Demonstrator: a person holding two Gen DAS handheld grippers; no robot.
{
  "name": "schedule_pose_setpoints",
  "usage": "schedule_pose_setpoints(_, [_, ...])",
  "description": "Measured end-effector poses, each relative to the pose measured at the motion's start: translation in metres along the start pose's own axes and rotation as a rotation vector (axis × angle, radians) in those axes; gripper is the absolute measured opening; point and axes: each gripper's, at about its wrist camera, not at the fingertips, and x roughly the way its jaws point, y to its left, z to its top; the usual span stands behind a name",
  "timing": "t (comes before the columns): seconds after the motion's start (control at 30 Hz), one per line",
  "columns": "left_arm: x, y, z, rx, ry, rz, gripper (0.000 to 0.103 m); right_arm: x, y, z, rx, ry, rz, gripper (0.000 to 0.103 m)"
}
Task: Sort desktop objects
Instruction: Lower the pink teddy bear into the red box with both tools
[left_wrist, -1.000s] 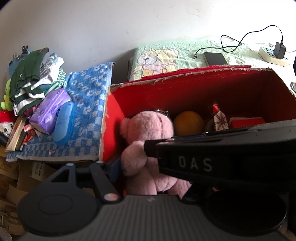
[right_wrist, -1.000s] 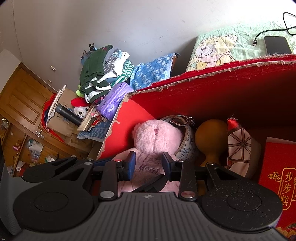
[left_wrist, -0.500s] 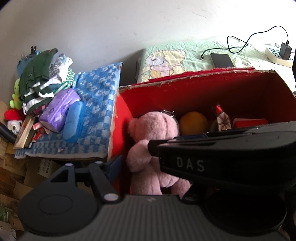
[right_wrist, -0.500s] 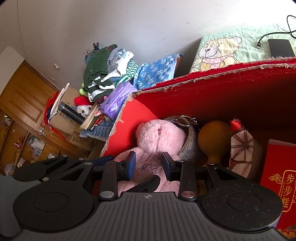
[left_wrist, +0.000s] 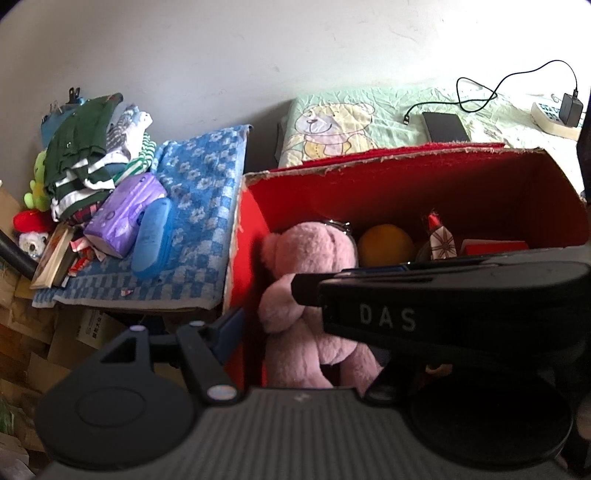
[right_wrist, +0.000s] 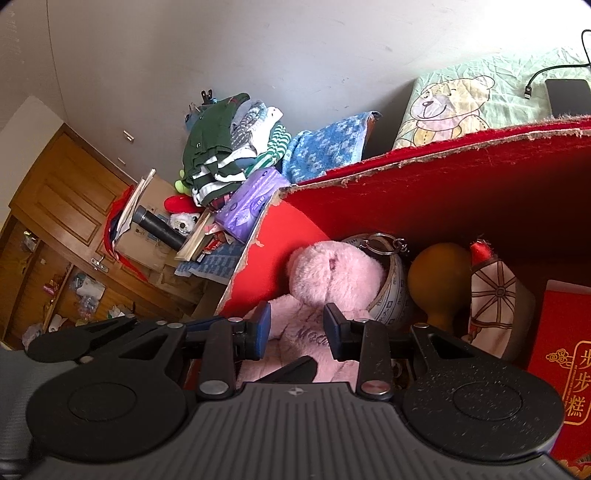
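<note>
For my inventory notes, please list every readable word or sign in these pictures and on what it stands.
"DAS": white letters on the right gripper body, in the left wrist view.
"步步糕": gold characters on the red packet.
Embroidery on the pink bear: partly hidden, unreadable.
Print on the purple pack: too small.

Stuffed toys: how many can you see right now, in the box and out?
3. The pink plush bear sits in the red box at its left end. A green plush and a red-and-white plush lie beside the clothes pile. Others may be hidden.
</note>
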Motion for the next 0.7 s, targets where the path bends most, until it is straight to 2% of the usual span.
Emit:
schedule_pose_setpoints(0.2, [-0.011, 0.001, -0.001, -0.013, -0.018, -0.003, 0.072, -0.001, 0.002, -0.001, -0.004, -0.01, -0.004, 0.036])
schedule_pose_setpoints(0.37, [-0.022, 0.002, -0.004, -0.013, -0.056, 0.027, 0.087, -0.003, 0.002, -0.001, -0.01, -0.02, -0.005, 0.036])
schedule_pose_setpoints(0.7, [-0.04, 0.001, -0.004, -0.036, -0.086, 0.023, 0.092, -0.037, 0.005, -0.008, -0.022, -0.08, 0.0, 0.036])
